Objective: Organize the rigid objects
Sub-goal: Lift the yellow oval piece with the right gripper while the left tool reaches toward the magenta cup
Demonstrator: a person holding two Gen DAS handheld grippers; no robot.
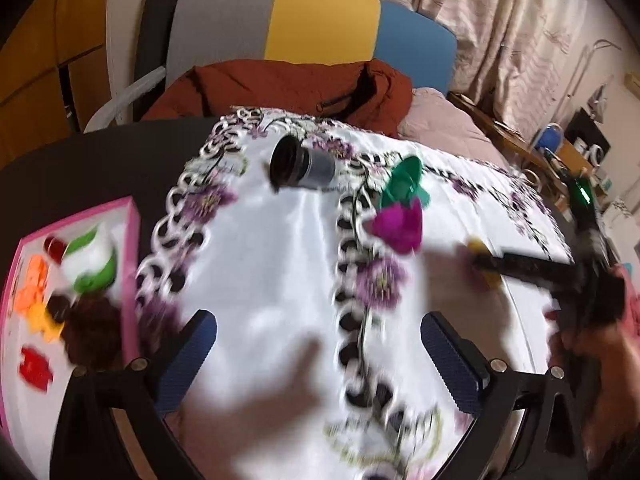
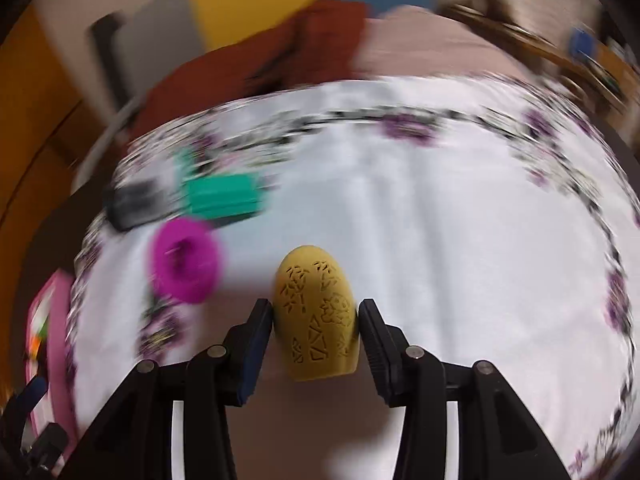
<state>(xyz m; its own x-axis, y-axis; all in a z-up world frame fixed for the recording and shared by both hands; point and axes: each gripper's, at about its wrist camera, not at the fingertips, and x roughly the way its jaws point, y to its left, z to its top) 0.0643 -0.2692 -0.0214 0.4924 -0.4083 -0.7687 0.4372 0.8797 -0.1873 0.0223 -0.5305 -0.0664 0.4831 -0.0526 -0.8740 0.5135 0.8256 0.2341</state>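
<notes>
My right gripper (image 2: 316, 312) is shut on a yellow egg-shaped object with cut-out patterns (image 2: 316, 316), held above the white floral cloth (image 2: 440, 220). The left wrist view shows that gripper (image 1: 480, 258) at the right with the yellow object (image 1: 478, 245) at its tip. My left gripper (image 1: 320, 332) is open and empty over the cloth. A magenta ring-shaped piece (image 1: 400, 224) (image 2: 186, 260), a teal piece (image 1: 402, 182) (image 2: 224, 196) and a dark cylinder (image 1: 302, 164) (image 2: 134, 202) lie on the cloth.
A pink tray (image 1: 130, 264) at the left holds green-and-white, orange, red, yellow and brown pieces; its edge shows in the right wrist view (image 2: 56, 320). A rust jacket (image 1: 280, 88) and a chair (image 1: 320, 20) stand behind the table.
</notes>
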